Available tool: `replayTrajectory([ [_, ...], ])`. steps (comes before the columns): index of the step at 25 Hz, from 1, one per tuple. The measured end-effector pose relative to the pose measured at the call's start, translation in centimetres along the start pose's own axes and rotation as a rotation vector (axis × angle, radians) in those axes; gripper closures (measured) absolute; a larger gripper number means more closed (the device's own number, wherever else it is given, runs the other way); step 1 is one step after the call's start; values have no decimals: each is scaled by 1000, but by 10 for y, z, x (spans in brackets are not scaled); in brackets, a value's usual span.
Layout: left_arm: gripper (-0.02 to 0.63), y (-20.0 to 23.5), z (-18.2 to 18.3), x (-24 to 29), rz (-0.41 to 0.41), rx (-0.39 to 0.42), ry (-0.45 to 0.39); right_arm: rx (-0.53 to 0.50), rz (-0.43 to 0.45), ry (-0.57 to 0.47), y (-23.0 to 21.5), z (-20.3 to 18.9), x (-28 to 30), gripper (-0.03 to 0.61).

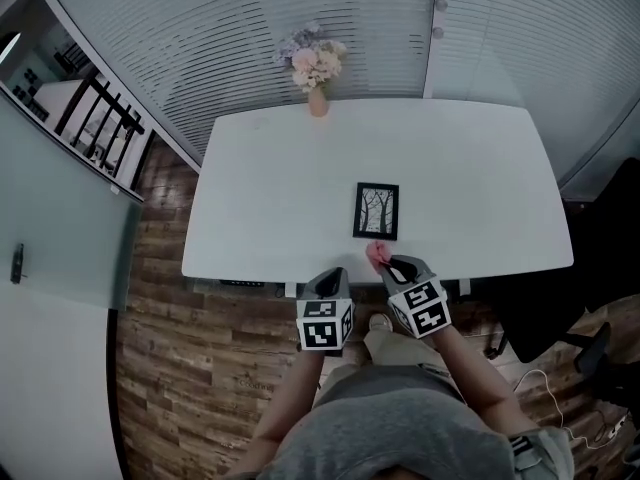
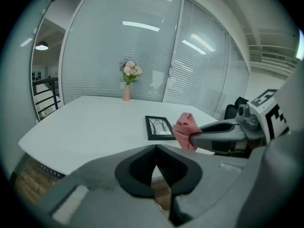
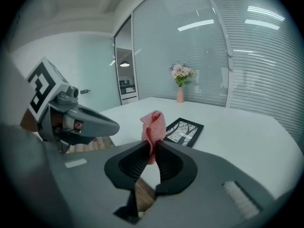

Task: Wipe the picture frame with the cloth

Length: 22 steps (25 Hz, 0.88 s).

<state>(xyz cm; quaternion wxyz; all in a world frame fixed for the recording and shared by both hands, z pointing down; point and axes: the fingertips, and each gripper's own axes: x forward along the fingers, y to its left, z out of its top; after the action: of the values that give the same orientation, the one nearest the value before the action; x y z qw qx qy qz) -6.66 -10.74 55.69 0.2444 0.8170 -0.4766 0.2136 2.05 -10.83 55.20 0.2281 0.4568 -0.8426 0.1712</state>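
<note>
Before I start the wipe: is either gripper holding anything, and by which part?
The right gripper is shut on the pink cloth, pinching one end; the left gripper is shut and empty.

A small vase [image 1: 318, 102] of pale flowers [image 1: 314, 58] is set at the far edge of the white bench [image 1: 270, 188]; a dark chair [image 1: 545, 313] is seen off its right corner.

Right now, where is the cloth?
In the head view, the cloth is pinched in the right tool at the table's near edge, just on the near side of the frame.
</note>
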Motion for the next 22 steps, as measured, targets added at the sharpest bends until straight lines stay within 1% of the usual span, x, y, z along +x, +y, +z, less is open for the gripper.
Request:
replayTrajectory([
  [8,612,-6,-36,-55,-35,1,-8,75,-22,-57,48,-12,-39,535],
  [12,612,-13,-51,-79,-55,1,-12,90,-29,-76,70,-18,-58,535],
  [18,612,-23,-65,-106,-84,11,-28,112,-36,-100,96,-25,-79,535],
  [22,612,-28,-68,-118,-99,22,-41,124,-39,-114,107,-27,-89,535],
])
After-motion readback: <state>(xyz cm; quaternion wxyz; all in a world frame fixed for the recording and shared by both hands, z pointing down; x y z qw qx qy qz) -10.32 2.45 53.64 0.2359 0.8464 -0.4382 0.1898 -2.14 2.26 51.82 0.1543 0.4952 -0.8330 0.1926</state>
